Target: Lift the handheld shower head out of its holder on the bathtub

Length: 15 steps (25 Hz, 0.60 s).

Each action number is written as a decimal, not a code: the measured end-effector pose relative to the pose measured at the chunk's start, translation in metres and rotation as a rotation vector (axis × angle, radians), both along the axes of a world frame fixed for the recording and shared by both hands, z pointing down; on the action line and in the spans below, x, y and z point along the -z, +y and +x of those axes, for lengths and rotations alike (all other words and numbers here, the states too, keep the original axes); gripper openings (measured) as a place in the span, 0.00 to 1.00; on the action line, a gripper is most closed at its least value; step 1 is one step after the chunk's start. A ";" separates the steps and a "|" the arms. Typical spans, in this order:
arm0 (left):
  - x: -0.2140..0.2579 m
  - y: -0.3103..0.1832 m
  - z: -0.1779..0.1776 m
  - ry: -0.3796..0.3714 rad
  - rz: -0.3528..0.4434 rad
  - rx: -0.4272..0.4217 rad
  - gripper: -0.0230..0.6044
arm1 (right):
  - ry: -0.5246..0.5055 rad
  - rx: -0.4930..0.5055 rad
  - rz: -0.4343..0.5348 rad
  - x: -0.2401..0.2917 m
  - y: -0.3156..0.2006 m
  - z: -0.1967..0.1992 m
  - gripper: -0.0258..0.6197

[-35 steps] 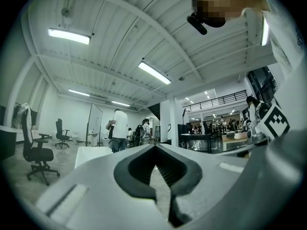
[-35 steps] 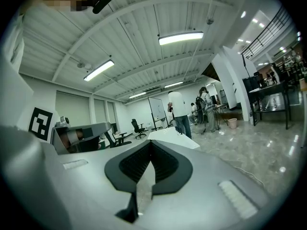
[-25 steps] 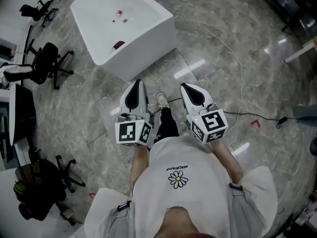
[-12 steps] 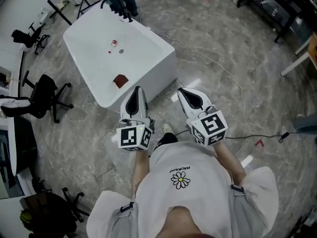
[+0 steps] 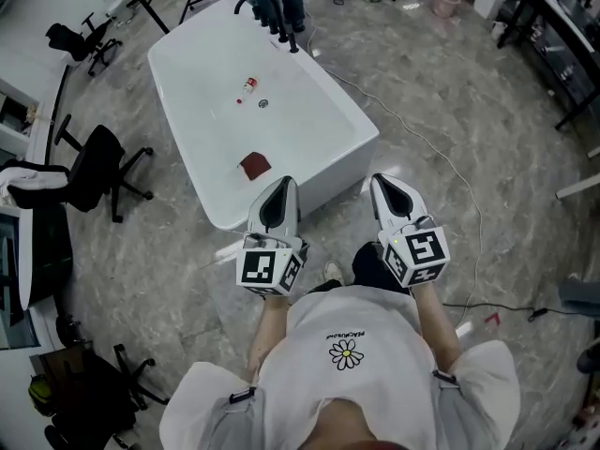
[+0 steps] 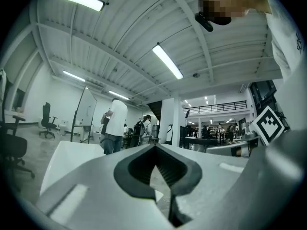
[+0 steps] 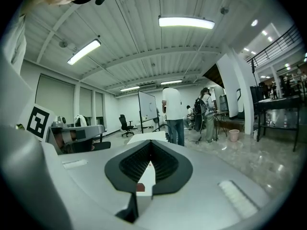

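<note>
Left gripper (image 5: 280, 184), right gripper (image 5: 381, 180) closed; bathtub (image 5: 333, 165) lies lengthwise ahead

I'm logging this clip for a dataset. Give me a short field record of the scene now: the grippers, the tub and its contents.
left gripper: shut, empty, by the tub's near end
right gripper: shut, empty, beside the tub's near corner
bathtub: white, freestanding
tub fittings: dark, at the far end, no gripper near
in tub: dark red patch; small red-capped bottle
</note>
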<state>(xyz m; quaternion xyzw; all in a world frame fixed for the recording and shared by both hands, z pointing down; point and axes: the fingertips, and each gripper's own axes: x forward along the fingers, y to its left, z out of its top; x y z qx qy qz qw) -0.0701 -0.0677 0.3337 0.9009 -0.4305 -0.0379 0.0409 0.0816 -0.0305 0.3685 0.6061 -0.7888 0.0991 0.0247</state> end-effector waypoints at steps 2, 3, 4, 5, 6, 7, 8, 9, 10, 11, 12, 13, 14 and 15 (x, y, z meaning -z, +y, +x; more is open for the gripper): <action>-0.013 -0.021 0.001 -0.005 -0.026 0.021 0.04 | 0.049 0.012 0.004 -0.004 -0.023 0.012 0.08; -0.019 -0.034 0.002 -0.009 -0.038 0.035 0.04 | 0.077 0.023 0.008 -0.005 -0.037 0.018 0.08; -0.022 -0.049 0.004 -0.010 -0.044 0.049 0.04 | 0.096 0.034 0.014 -0.005 -0.054 0.026 0.08; -0.022 -0.065 0.008 -0.008 -0.045 0.065 0.04 | 0.106 0.047 0.022 -0.002 -0.073 0.035 0.08; -0.018 -0.081 0.014 -0.004 -0.043 0.079 0.04 | 0.107 0.061 0.027 0.002 -0.091 0.045 0.08; -0.013 -0.094 0.021 -0.001 -0.037 0.091 0.04 | 0.104 0.075 0.028 0.006 -0.107 0.055 0.08; -0.009 -0.106 0.028 -0.001 -0.026 0.100 0.04 | 0.100 0.088 0.027 0.009 -0.122 0.064 0.08; -0.005 -0.119 0.034 -0.004 -0.013 0.108 0.04 | 0.096 0.098 0.027 0.010 -0.137 0.071 0.08; -0.001 -0.132 0.038 -0.008 -0.003 0.118 0.04 | 0.092 0.105 0.027 0.010 -0.152 0.077 0.08; 0.003 -0.146 0.041 -0.007 0.004 0.131 0.04 | 0.087 0.113 0.027 0.010 -0.167 0.081 0.08; 0.007 -0.158 0.043 -0.003 0.010 0.146 0.04 | 0.082 0.125 0.026 0.010 -0.180 0.083 0.08; 0.011 -0.168 0.044 -0.001 0.016 0.163 0.04 | 0.076 0.141 0.025 0.010 -0.191 0.084 0.08; 0.014 -0.177 0.046 -0.002 0.023 0.183 0.04 | 0.069 0.159 0.023 0.010 -0.202 0.086 0.08; 0.017 -0.186 0.048 -0.006 0.031 0.202 0.04 | 0.062 0.176 0.021 0.009 -0.213 0.088 0.08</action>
